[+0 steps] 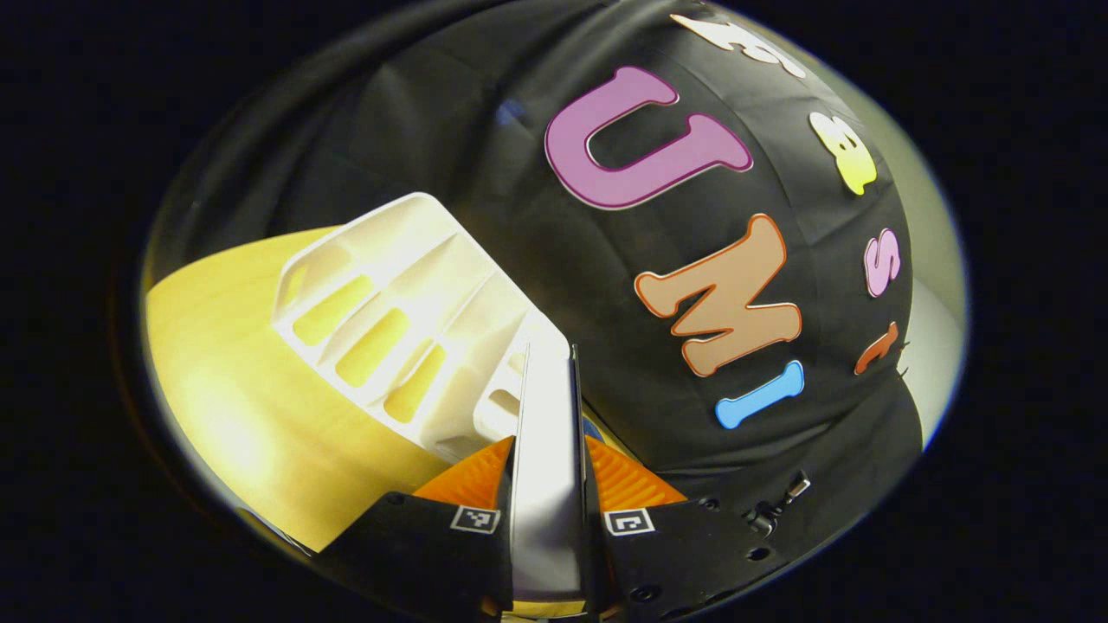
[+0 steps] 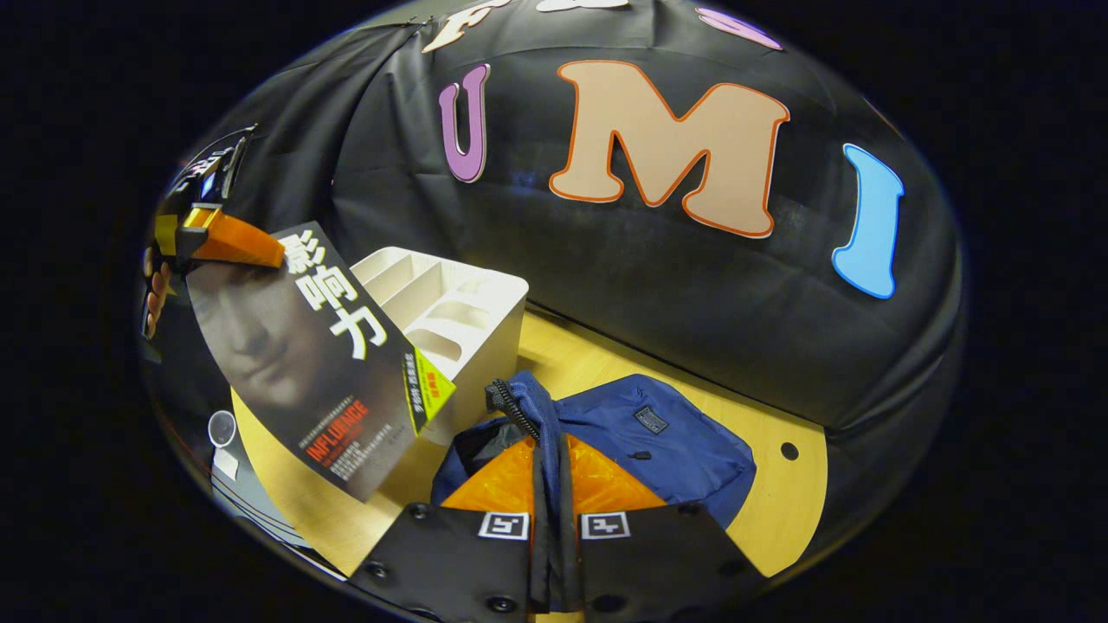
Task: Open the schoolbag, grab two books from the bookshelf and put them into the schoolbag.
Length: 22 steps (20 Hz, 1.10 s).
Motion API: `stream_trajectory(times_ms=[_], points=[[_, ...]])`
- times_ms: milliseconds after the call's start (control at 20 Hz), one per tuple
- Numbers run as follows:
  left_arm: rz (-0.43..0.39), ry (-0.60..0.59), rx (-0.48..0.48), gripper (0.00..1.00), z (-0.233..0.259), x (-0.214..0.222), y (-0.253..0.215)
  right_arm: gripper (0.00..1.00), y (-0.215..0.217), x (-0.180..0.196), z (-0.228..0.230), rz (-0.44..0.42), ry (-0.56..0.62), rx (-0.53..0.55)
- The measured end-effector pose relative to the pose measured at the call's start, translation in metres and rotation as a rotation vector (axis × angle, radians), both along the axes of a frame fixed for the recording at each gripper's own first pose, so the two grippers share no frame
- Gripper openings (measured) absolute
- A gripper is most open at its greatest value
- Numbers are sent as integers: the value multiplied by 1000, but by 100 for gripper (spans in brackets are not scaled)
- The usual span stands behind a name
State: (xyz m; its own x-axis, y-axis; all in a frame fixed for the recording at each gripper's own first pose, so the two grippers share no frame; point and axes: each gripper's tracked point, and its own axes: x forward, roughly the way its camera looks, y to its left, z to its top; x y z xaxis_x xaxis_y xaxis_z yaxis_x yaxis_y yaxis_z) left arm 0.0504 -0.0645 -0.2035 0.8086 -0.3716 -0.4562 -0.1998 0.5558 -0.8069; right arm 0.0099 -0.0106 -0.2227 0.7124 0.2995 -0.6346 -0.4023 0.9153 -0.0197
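Right gripper view has your right gripper (image 2: 547,484) clamped on the schoolbag (image 2: 666,433) edge (blue fabric between both fingers). Your left gripper (image 1: 547,467) pinches a book (image 2: 312,363) above the bookshelf (image 2: 459,311).

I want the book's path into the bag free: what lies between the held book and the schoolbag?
In the right gripper view, the white bookshelf stands between the book and the blue schoolbag, low beside the book's lower corner.

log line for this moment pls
left hand-held gripper: shut on book | right hand-held gripper: shut on bag flap | rack: beside bag
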Motion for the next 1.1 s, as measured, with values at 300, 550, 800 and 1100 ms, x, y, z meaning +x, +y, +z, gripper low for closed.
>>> stream_trajectory(times_ms=[300,550,800,1100], points=[[-19,45,-49,29,-37,-7,-47,8,-2,-2,-1,11,1,6],[34,78,-125,29,-66,-3,-74,8,-4,-3,0,18,4,11],[174,96,-156,31,-95,3,-86,7,-4,-1,0,16,5,19],[297,49,-203,29,-107,-1,-105,8,-1,-1,-1,21,7,22]])
